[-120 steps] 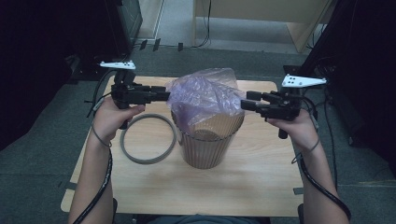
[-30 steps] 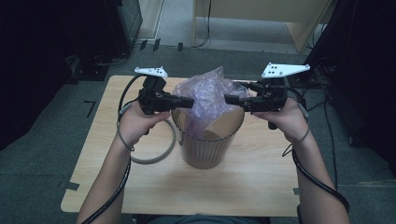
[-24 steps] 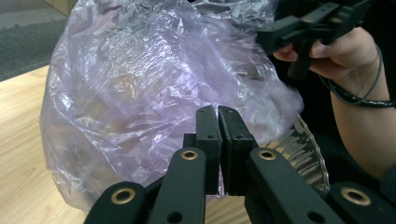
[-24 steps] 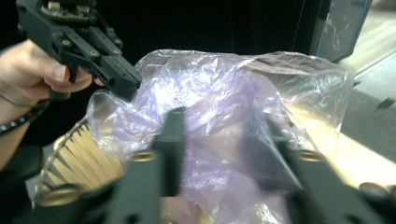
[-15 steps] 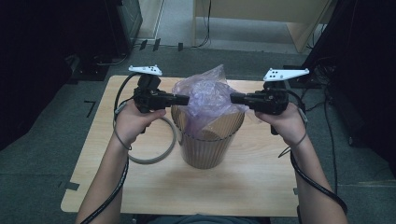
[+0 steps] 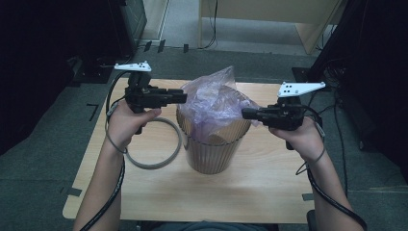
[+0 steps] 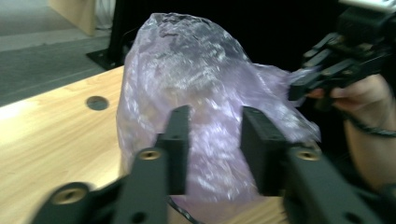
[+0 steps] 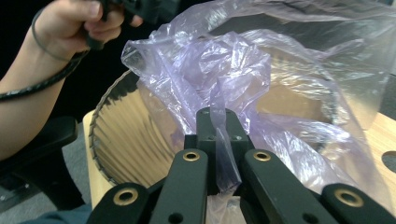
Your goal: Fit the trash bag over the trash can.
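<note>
Plainly unlabelled, purple bag point(image 8: 224, 88) pinched by right tool point(image 8: 217, 126).

The bin point(image 6: 214, 149) stands mid-table point(image 6: 269, 192), the bag point(image 6: 214, 98) in it. The ring point(image 6: 154, 144) lies left of the bin, touching its base.

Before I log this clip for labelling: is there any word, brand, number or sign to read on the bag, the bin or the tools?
None: no readable text.
Purple bag: plain film, no print.
Ribbed bin: no label.
White plate on the right tool: dark dots, not letters.
</note>
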